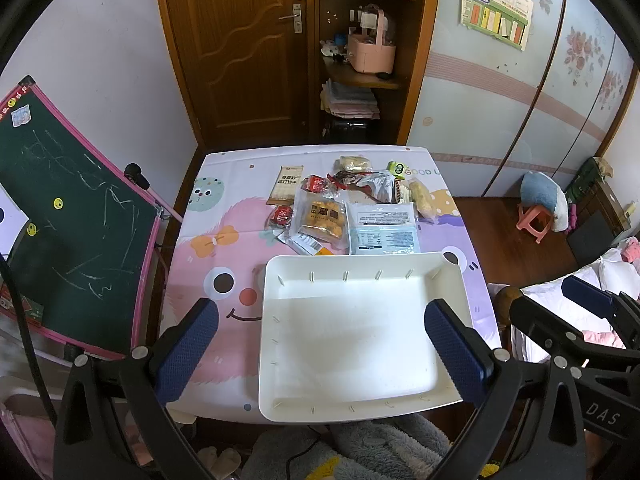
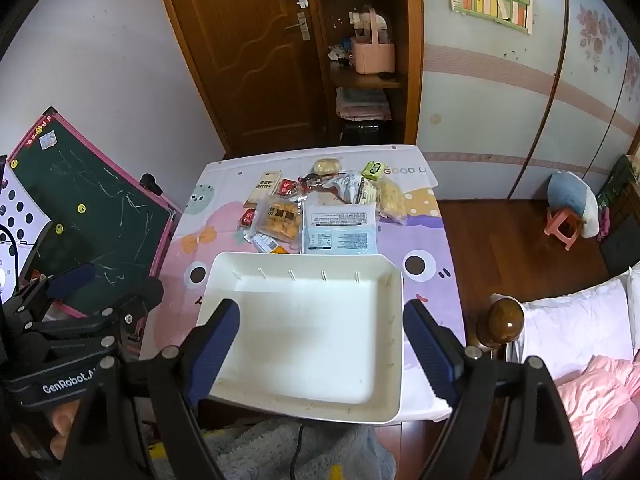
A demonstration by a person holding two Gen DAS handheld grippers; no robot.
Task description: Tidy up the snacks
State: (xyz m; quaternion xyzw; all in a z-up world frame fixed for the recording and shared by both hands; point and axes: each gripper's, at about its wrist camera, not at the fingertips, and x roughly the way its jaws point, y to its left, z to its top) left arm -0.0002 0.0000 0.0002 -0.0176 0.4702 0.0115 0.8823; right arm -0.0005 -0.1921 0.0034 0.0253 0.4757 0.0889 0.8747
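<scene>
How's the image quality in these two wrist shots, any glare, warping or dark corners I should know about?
Left wrist view: strong fisheye bending at the door, black vignette corners, white tray floor nearly blown out, snack packets sharp. Right wrist view: same warping and dark corners, tray bright but with soft shadow at its far wall, a glare spot on the brown bedpost knob.

both wrist views: above near edge | angled down | share tray [image 1: 276, 360] [image 2: 394, 344]
</scene>
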